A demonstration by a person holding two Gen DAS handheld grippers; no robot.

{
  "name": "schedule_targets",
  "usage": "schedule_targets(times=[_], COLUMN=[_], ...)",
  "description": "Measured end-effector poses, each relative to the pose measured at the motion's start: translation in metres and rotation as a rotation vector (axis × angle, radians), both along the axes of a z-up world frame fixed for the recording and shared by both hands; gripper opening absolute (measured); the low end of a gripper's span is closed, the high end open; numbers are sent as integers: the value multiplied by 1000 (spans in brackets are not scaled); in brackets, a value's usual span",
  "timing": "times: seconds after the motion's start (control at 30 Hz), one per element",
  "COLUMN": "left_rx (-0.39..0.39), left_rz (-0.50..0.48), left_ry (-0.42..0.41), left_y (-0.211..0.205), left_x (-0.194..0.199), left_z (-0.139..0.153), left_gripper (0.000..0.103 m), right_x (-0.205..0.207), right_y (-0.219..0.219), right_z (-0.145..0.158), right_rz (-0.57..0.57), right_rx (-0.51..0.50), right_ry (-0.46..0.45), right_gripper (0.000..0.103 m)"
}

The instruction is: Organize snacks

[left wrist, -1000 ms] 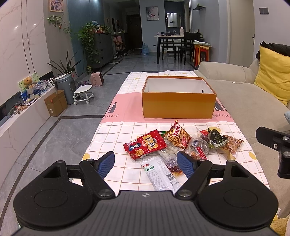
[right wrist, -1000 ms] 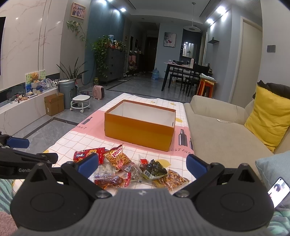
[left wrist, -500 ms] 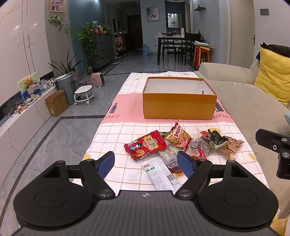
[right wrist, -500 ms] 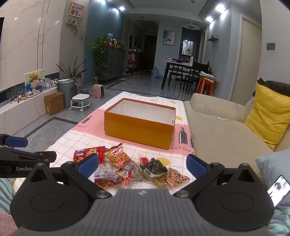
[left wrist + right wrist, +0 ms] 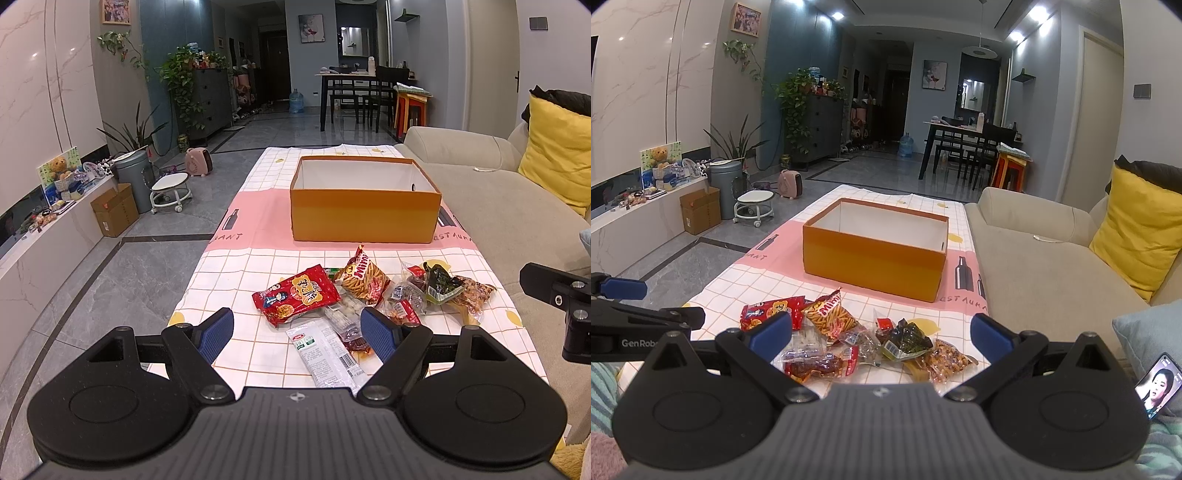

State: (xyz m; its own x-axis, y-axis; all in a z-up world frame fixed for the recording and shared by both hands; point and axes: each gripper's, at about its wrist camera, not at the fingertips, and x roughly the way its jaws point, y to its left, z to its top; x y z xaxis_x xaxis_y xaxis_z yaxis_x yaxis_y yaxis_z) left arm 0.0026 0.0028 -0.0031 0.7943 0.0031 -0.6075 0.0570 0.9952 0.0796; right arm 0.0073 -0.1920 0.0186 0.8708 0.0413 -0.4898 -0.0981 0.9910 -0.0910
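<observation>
An open orange box (image 5: 364, 212) (image 5: 873, 258) stands on the checked tablecloth, its white inside bare as far as I see. In front of it lies a heap of several snack packets: a red bag (image 5: 297, 295) (image 5: 768, 310), an orange Mimi stick bag (image 5: 364, 277) (image 5: 831, 314), a white-green packet (image 5: 325, 350), a dark green packet (image 5: 441, 284) (image 5: 907, 341) and a nut packet (image 5: 472, 293) (image 5: 947, 362). My left gripper (image 5: 297, 332) hovers open over the near side of the heap. My right gripper (image 5: 881, 332) hovers open above it too, holding nothing.
A beige sofa (image 5: 491, 199) with a yellow cushion (image 5: 557, 151) runs along the table's right side. A phone (image 5: 1156, 384) lies on the sofa near me. Left of the table are grey floor, a cardboard box (image 5: 114, 214) and a small stool (image 5: 168, 188).
Both grippers have crept slightly forward toward the heap; the snacks sit a little nearer in each view. Nothing has been picked up.
</observation>
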Motion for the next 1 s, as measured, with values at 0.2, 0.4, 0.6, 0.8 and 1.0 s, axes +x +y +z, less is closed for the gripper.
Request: schedule_targets(times=[0.2,0.4,0.6,0.8,1.0], left_rx=[-8,-14,-96,-138,-163], left_rz=[-38,-101,-126,-111,-84], left_ry=[-1,42,138,202,241], left_y=[3,-3,-1,-2,-3], left_x=[0,6,22,41,69], left_z=[8,0,-14,-28,-43], left_gripper=[88,80,74,67,74], right_x=[0,4,16,35,59], right_y=[-4,-9,-12,-12,-19], right_z=[-4,-14,-31,-48,-69], right_rz=[8,4,-10,8,6], right_rx=[21,57,111,121,113], right_ry=[-6,11,99,185,248], right_gripper=[99,99,99,85,79])
